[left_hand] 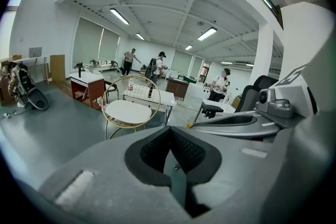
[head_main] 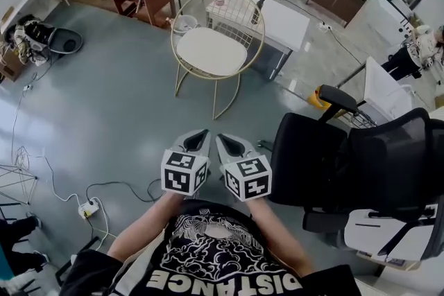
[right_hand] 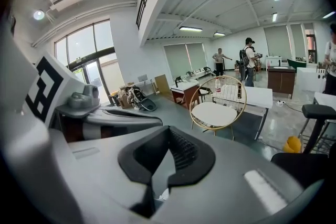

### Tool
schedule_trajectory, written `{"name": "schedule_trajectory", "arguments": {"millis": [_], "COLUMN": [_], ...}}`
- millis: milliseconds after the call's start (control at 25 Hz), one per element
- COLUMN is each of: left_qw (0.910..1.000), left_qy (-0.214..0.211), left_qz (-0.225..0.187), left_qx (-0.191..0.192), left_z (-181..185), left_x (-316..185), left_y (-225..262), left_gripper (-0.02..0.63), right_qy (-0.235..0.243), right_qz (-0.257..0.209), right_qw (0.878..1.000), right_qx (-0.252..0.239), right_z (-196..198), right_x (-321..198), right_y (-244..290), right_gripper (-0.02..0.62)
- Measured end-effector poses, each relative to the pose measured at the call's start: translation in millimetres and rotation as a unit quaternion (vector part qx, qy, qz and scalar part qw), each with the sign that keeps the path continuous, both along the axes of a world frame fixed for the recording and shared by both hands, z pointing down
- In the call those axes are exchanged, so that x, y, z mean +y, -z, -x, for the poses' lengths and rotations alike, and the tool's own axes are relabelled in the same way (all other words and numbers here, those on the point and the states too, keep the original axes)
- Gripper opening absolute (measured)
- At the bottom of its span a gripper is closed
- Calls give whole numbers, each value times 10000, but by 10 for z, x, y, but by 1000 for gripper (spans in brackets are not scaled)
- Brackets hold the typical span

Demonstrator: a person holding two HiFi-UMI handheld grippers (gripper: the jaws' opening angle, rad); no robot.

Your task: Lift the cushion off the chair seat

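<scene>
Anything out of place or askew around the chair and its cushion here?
Nothing stands out. The cushion lies flat and centred on the upright chair. The left claw and right claw are shut, empty and short of it.

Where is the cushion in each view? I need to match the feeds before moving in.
Head view: cushion at upper centre, lying on the chair seat.
Left gripper view: cushion left of centre, at mid height.
Right gripper view: cushion right of centre, at mid height.
Shared landmark: the chair's round gold wire back rises behind the cushion in all three.
</scene>
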State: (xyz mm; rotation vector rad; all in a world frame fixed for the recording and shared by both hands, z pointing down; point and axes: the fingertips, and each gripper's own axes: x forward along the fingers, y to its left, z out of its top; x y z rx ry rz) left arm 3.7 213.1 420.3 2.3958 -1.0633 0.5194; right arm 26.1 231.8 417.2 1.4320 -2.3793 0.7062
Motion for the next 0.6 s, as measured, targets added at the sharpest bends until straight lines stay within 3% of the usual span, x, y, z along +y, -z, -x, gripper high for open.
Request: {"name": "schedule_trajectory", "arguments": {"millis": [600], "left_qw": [9975], "left_qy": [-336], "left_qz": [401], "left_qx": [481], "left_z": [500], "left_x": [-1056], "left_y": [-115], "left_gripper": [-9], "right_qy": [-369], "right_qz": [327], "right_qw": [9983], "right_qx": [318], "right_z": [516], "right_x": [-1049], "right_y": [-85], "right_gripper": [-2]}}
